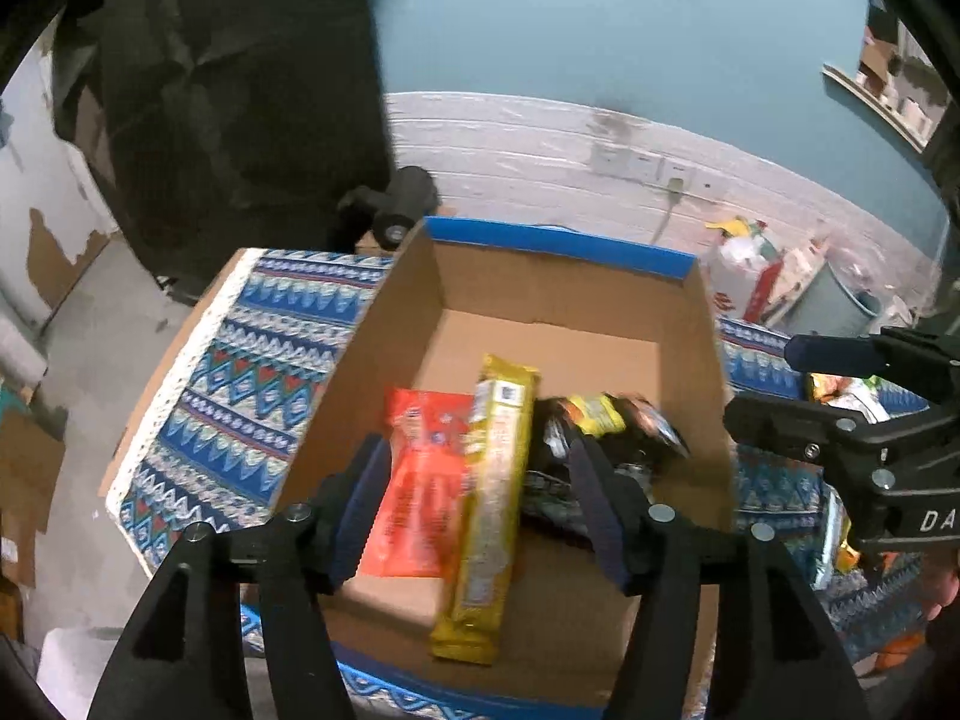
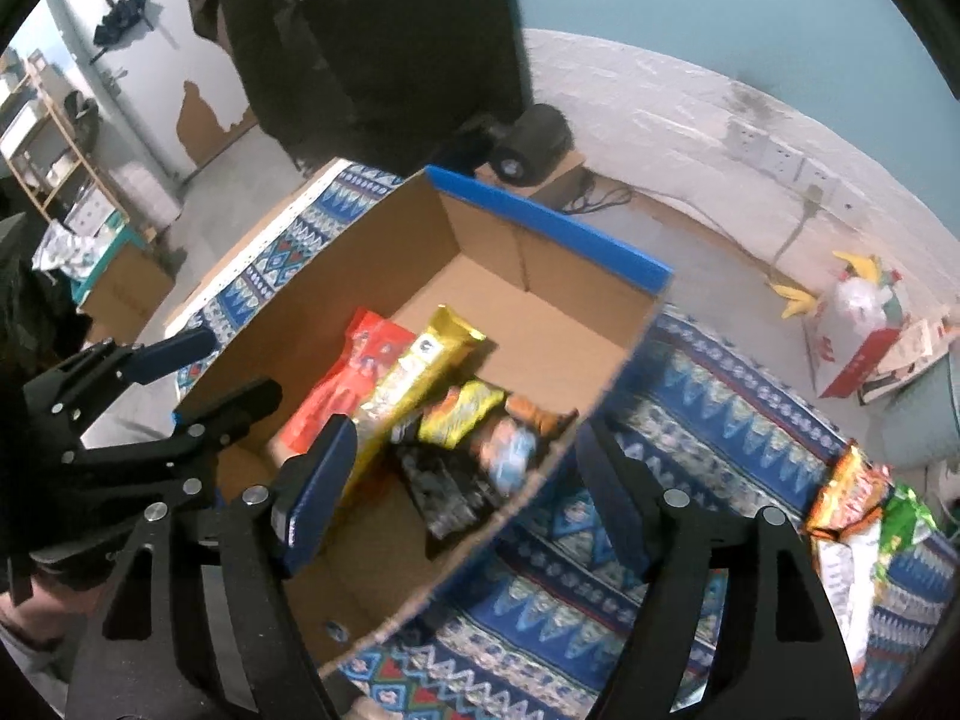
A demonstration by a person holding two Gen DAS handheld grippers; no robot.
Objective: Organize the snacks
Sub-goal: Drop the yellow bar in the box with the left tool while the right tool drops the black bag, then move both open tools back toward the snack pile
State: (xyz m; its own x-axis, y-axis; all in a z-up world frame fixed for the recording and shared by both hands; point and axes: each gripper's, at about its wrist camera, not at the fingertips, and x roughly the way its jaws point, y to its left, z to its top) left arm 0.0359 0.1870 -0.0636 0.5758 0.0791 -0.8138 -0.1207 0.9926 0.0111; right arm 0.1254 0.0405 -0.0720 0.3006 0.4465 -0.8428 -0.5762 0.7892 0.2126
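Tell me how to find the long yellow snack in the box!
Look for the big cardboard box with the blue rim, sitting on the blue patterned cloth. Inside, near the left wall, lies an orange-red packet, and right beside it is the long yellow snack. It is the only long, thin bar; its other neighbours are shorter, crumpled dark and yellow packets.

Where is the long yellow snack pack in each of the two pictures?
Left wrist: the long yellow pack lies in the cardboard box, bottom centre, between the open jaws.
Right wrist: the pack is left of centre in the box.
Shared landmark: the red packet beside it.
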